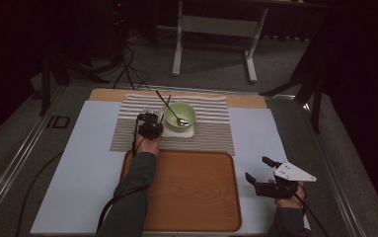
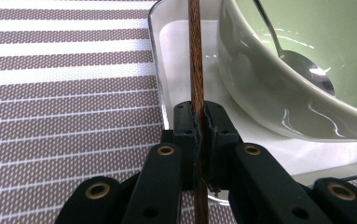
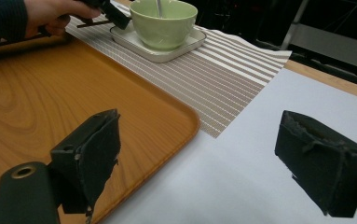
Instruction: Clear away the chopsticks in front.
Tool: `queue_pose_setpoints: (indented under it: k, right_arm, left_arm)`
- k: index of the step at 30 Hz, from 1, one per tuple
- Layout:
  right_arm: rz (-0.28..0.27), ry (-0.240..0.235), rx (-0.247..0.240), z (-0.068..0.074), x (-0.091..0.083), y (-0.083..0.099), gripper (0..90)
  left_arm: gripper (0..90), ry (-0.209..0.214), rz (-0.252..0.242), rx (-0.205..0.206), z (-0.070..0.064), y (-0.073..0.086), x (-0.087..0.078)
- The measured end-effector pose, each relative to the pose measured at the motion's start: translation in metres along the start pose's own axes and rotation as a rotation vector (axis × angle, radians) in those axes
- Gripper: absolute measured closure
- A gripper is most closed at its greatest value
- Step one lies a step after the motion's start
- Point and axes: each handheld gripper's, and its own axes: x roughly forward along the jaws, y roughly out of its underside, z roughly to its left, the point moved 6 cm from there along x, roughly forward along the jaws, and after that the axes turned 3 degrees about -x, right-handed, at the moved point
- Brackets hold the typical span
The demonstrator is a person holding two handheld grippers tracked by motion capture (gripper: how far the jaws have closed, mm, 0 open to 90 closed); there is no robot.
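Observation:
A pale green bowl [image 1: 180,115] [image 3: 162,23] stands on a white square plate [image 1: 182,133] [image 3: 167,55] on the striped placemat [image 1: 211,123]. A metal spoon [image 2: 306,70] lies in the bowl, its handle pointing up and back. My left gripper [image 1: 149,124] [image 2: 199,121] sits at the plate's left edge, shut on a brown wooden chopstick [image 2: 195,56] that runs past the bowl's side. My right gripper [image 1: 256,168] [image 3: 204,154] hovers over the blue table surface right of the wooden tray [image 1: 191,192], jaws wide apart and empty.
The wooden tray [image 3: 50,107] lies bare in front of the placemat [image 3: 223,79]. A light blue sheet [image 1: 93,148] covers the table. A white table frame [image 1: 179,44] and cables [image 1: 127,69] stand on the floor behind.

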Motion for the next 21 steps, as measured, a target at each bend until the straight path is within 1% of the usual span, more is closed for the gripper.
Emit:
queue_pose_setpoints:
  k: [1,5,8,11,15,17,19,21]
  right_arm:
    - [0.0,0.0,0.0,0.0,0.0,0.0,13.5]
    - [0.0,0.001,-0.001,0.0,0.0,0.0,13.5]
    - [0.002,0.001,-0.001,0.0,0.0,0.0,13.5]
    - [0.002,0.001,-0.001,0.0,0.0,0.0,13.5]
    - [0.002,0.001,-0.001,0.0,0.0,0.0,13.5]
    - [0.002,0.001,-0.001,0.001,0.0,0.0,13.5]
    - [0.003,0.0,-0.002,0.001,0.0,0.0,13.5]
    - [0.003,0.0,-0.003,0.001,0.0,0.0,13.5]
  left_arm:
    - [85.8,0.003,-0.003,-0.004,0.001,0.001,-0.002]
    - [85.8,-0.006,-0.007,-0.013,0.003,0.001,-0.008]
    - [85.8,-0.016,-0.012,-0.013,0.004,0.001,-0.015]
    - [85.8,-0.024,-0.014,-0.023,0.007,0.003,-0.02]
    - [85.7,-0.035,-0.021,-0.031,0.011,0.005,-0.031]
    - [85.8,-0.033,-0.02,-0.041,0.013,0.007,-0.036]
    - [85.7,-0.036,-0.018,-0.028,0.013,0.009,-0.041]
    - [85.7,-0.035,-0.019,-0.034,0.014,0.01,-0.043]
